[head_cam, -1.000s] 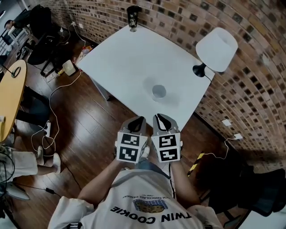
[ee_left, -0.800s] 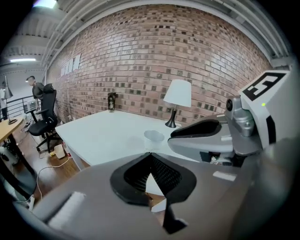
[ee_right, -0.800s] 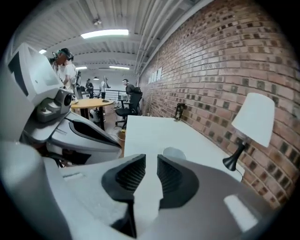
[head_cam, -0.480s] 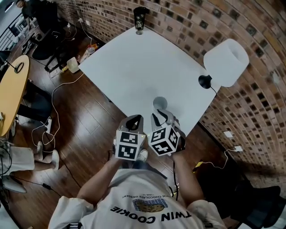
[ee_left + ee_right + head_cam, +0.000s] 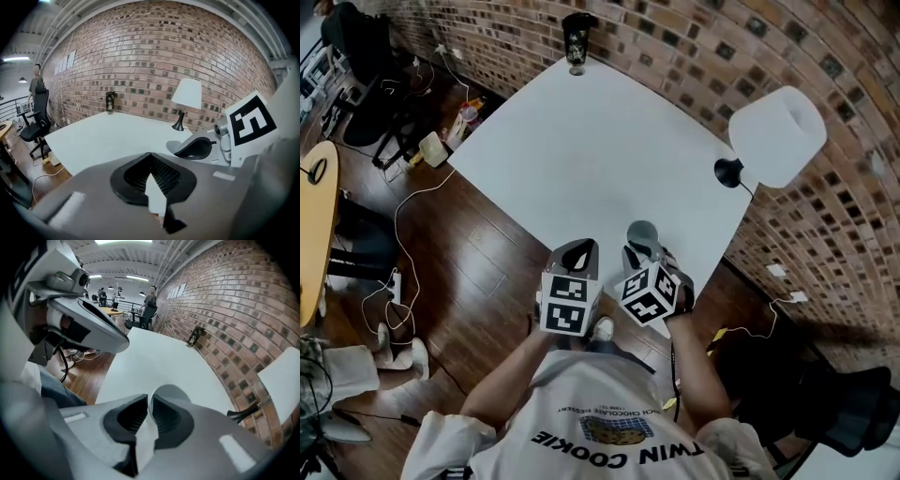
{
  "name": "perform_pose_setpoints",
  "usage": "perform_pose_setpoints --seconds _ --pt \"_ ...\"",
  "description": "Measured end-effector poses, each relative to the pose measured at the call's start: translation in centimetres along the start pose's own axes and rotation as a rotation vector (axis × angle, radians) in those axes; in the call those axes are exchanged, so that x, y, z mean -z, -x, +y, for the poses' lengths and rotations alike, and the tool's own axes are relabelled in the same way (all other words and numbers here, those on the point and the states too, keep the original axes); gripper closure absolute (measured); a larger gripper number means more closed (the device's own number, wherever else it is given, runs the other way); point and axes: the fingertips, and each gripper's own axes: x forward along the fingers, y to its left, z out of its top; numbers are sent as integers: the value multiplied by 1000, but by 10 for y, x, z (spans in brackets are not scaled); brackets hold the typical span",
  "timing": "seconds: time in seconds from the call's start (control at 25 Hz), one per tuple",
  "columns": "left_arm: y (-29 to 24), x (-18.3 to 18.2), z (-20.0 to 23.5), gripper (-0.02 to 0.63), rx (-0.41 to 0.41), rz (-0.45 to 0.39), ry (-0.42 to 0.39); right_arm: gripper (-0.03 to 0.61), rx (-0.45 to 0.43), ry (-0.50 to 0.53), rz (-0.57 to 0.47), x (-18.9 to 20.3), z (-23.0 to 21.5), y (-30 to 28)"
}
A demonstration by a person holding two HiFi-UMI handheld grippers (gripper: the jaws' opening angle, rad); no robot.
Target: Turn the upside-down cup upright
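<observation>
White table (image 5: 581,141) against a brick wall, with one person working two grippers at its near edge. At left, the left gripper (image 5: 580,247) is empty, its jaws pressed together. One dark tumbler (image 5: 575,37) stands at the far edge. Just to the right, the right gripper (image 5: 642,253) has just been closing its jaws, which pinch the wall of the single grey cup (image 5: 643,232) close to the near edge. The gripper hides most of the cup, so which way up it sits cannot be told. One white lamp (image 5: 778,134) stands at right, its shade covering the stem.
</observation>
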Motion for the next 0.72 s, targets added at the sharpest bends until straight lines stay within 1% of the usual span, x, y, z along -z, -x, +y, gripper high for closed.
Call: perform_pose_setpoints --seconds 0.04,0.16,0.24,0.32,0.48,0.6,0.68,0.72 --pt "-3 -2 3 607 14 2 -3 549 1 -23 -2 -2 -1 0" --pt "-13 -8 5 607 55 7 -13 554 -10 -104 -11 -7 -4 1" --pt "-19 -13 2 607 79 5 -22 554 -29 -201 -48 -10 -9 4" --pt "-25 -19 0 607 98 0 -32 555 -68 -364 -129 -16 -17 9" --pt "-32 -27 -1 607 123 0 -49 555 -171 -780 -336 -20 -36 20" --pt "-36 -30 -5 607 139 1 -61 555 -247 -1071 -469 -9 -47 22" --pt "-39 -31 -9 607 147 5 -68 555 -297 -1239 -537 3 -51 20" --pt "-40 -31 -10 607 151 8 -71 555 -322 -1306 -571 8 -53 19"
